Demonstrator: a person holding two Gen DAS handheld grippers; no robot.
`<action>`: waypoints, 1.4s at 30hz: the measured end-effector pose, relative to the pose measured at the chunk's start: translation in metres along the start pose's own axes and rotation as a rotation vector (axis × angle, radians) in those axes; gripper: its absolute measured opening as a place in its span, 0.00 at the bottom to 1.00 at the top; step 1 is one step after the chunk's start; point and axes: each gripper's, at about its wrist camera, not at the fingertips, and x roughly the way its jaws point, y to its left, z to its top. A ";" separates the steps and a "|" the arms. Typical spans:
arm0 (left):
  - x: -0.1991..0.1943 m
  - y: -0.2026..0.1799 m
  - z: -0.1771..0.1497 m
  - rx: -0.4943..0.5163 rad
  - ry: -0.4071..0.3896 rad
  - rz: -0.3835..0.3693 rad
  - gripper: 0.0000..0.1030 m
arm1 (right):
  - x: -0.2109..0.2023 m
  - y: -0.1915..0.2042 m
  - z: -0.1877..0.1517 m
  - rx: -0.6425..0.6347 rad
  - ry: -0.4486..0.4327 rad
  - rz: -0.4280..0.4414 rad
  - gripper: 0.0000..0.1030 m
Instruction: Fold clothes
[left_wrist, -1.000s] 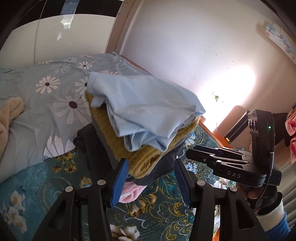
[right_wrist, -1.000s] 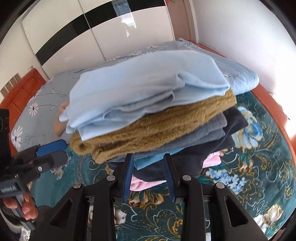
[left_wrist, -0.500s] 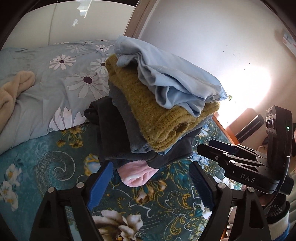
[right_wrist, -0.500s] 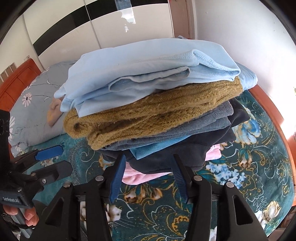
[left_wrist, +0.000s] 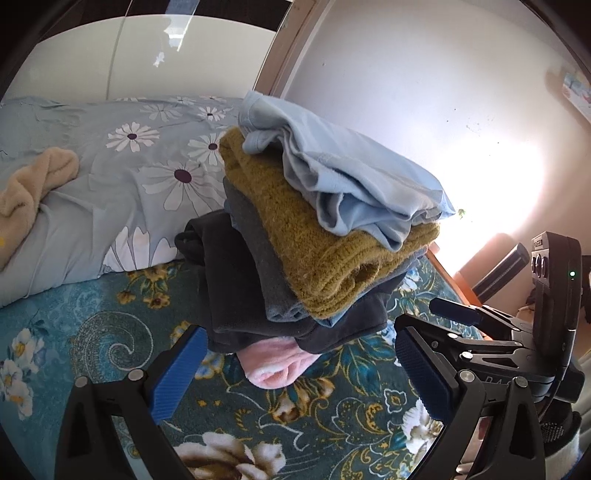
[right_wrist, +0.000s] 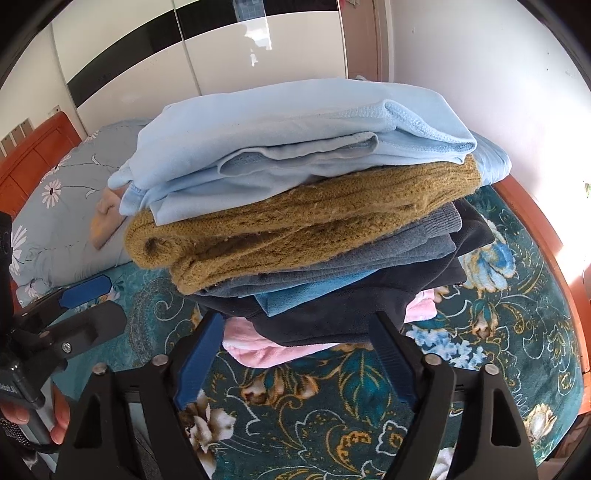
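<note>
A stack of folded clothes stands on the teal floral bedspread. From the top it holds a light blue garment, a mustard knit, grey and blue pieces, a dark garment and a pink one at the bottom. My left gripper is open and empty, just in front of the stack; it also shows in the right wrist view. My right gripper is open and empty, its jaws standing either side of the stack's base; it also shows in the left wrist view.
A blue daisy-print duvet lies bunched behind the stack with a beige garment on it. A red wooden bed frame runs along the white wall. A wardrobe stands behind the bed.
Both grippers have opened wider and drawn back from the stack. The right gripper, earlier nearly shut at the stack's base, now stands open. The stack stays on the bed.
</note>
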 end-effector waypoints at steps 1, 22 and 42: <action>0.000 0.000 0.001 -0.001 -0.006 0.000 1.00 | 0.001 0.000 0.000 -0.002 -0.001 0.003 0.87; 0.008 -0.008 0.009 -0.001 -0.057 0.157 1.00 | 0.004 -0.011 -0.002 -0.005 -0.027 -0.083 0.87; 0.023 -0.018 0.008 0.035 -0.090 0.242 1.00 | 0.011 -0.021 -0.001 0.014 -0.024 -0.087 0.87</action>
